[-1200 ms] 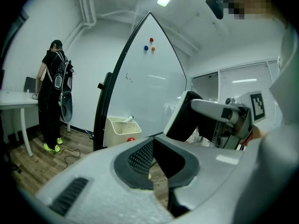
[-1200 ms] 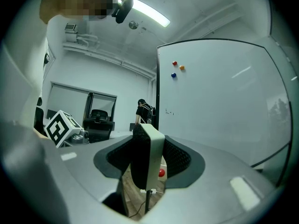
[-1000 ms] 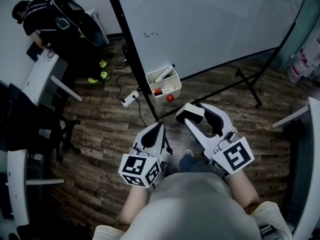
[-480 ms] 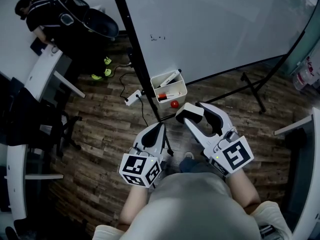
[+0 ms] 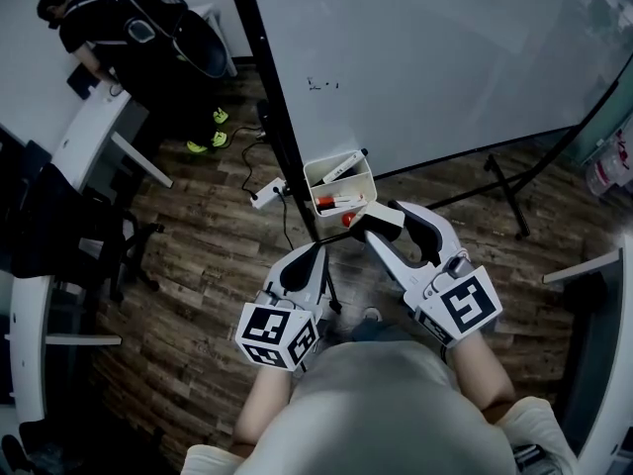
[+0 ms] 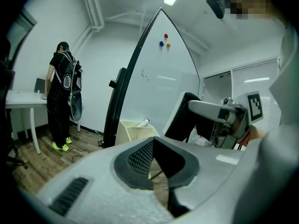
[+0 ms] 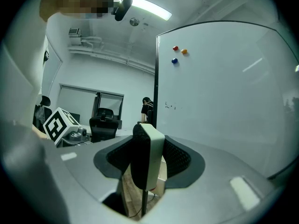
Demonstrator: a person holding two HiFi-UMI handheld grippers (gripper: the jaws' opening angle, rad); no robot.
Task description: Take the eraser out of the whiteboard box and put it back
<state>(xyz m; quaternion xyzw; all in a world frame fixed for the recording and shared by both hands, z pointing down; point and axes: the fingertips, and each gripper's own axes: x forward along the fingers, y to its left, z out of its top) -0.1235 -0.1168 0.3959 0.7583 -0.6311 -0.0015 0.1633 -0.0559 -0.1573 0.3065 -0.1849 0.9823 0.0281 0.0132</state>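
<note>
While the eraser (image 7: 145,148) is sitting outside the box, step: probably the put-back half, lining up on the box.
right gripper (image 5: 384,224): jaws standing partly apart, clamping the eraser across its thin sides; pointing level, I'd guess so the block is going in upright.
eraser place: hanging just beside the near lower corner of the whiteboard box (image 5: 368,181), not inside it.
box: hanging on the whiteboard (image 5: 445,57) stand, open top facing up; markers (image 5: 339,168) lying in it and taking up room.
left gripper (image 5: 315,252): jaws pressing together, gripping nothing; idling low beside the right one, likely keeping clear.
next: needing to go over the rim, then release.
</note>
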